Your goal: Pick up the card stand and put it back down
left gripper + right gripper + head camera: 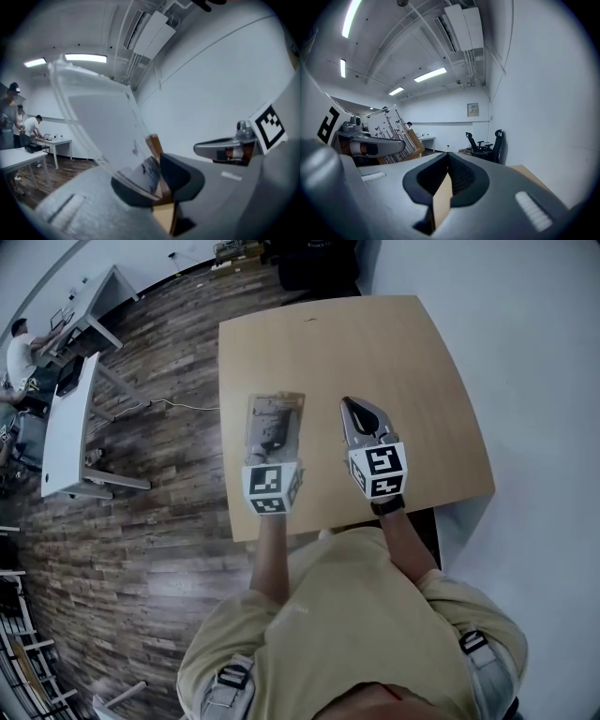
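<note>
The card stand [277, 413], a clear sheet in a wooden base, is in my left gripper [272, 439] over the near left part of the wooden table [375, 343]. In the left gripper view the jaws [157, 180] are shut on the stand's wooden base [154, 145], and the clear sheet [98, 117] leans up to the left. I cannot tell whether the stand touches the table. My right gripper [352, 409] hovers just to its right, shut and empty; its own view shows the pads [447, 171] closed together. From there the stand [396, 133] shows at the left.
The table's near edge [281, 532] lies just under my wrists, its left edge beside the stand. White desks [70, 427] and people stand far left on the wood floor. Office chairs [487, 143] sit by the far wall.
</note>
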`<state>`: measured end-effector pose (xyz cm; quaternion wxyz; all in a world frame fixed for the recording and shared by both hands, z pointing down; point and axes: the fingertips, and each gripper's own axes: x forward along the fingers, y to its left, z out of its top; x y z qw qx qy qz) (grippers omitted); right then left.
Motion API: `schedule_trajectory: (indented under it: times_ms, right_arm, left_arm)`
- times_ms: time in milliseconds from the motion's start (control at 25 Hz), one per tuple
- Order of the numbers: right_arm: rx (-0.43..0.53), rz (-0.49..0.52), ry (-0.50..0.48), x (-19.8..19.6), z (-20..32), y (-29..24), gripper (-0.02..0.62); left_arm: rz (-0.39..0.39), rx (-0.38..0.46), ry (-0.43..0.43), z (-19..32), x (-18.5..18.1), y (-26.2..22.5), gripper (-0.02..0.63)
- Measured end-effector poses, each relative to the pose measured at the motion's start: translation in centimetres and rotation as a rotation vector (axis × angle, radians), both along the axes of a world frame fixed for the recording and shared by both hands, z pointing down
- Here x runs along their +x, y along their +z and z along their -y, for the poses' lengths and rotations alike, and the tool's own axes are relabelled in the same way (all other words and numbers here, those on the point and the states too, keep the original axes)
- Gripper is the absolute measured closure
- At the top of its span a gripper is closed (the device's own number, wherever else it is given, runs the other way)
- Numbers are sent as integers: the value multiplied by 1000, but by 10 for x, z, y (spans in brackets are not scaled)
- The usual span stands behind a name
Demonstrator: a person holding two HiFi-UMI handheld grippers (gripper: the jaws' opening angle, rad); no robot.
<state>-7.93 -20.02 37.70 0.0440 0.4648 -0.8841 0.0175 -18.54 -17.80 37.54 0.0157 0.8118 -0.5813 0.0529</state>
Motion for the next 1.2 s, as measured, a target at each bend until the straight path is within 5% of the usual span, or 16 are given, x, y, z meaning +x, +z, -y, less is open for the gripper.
schedule_trajectory:
  times_ms: [520, 880, 1200]
  right_arm:
    - [-29, -16, 48, 7, -47, 23, 589]
    - [-98, -42, 154, 97, -60, 47, 589]
    - [-290, -52, 185, 173, -71, 108, 589]
  left_arm:
    - [0, -12, 117, -43, 15, 20, 549]
    - [41, -87, 307, -54, 100, 72, 549]
    - [57, -277, 395, -58, 178, 149, 549]
